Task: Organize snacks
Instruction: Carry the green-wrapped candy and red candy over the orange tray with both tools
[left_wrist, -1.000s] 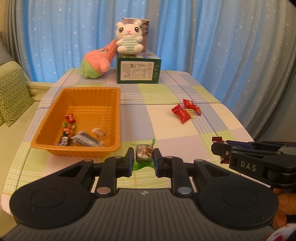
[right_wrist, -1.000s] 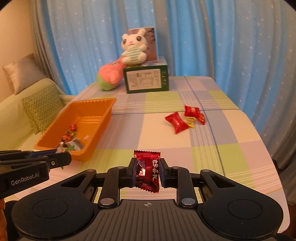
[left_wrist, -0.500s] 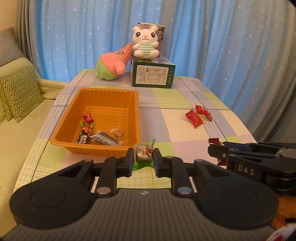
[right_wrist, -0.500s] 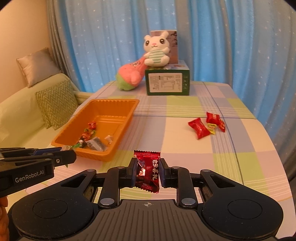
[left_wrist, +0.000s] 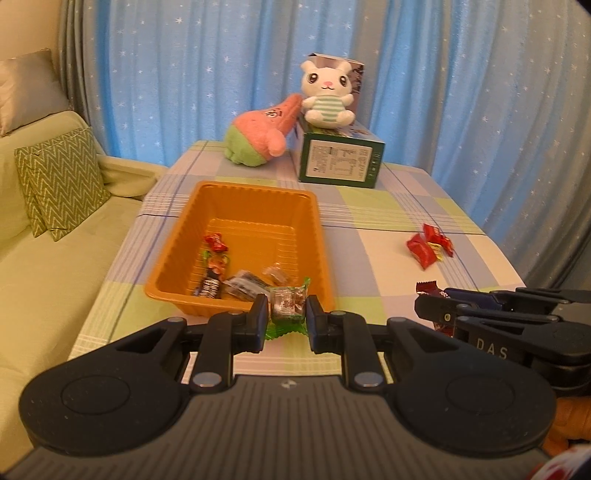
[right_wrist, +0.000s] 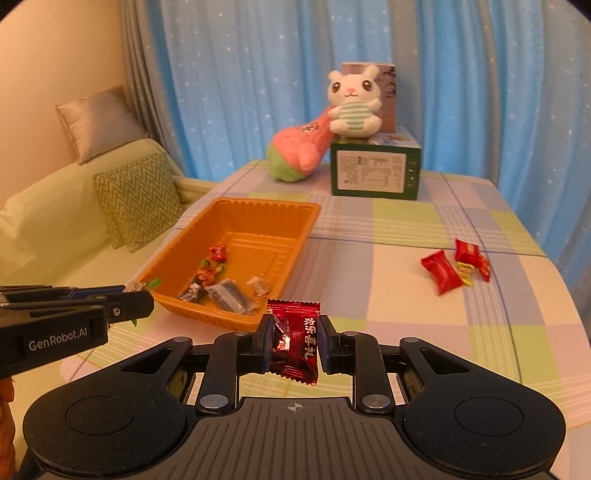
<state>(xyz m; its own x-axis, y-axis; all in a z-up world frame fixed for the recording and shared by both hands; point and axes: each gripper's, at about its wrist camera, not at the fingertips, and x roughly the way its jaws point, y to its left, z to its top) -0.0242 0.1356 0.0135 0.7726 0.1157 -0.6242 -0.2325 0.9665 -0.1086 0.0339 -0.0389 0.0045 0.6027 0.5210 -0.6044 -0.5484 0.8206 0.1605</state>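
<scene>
Both tongs have swung left toward the tray (left_wrist: 255, 192), its near rim now just ahead of them. The left tongs (left_wrist: 287, 314) clench a green candy (left_wrist: 286, 303); the right tongs (right_wrist: 295, 341) clench a red candy (right_wrist: 295, 339). Several snacks already lie in the tray, while three red packets (right_wrist: 454, 267) wait on the tabletop (right_wrist: 406, 314) at right.

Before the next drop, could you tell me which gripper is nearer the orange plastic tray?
Left. The left gripper is at the orange plastic tray's near rim; the right gripper is off its near right corner.
</scene>
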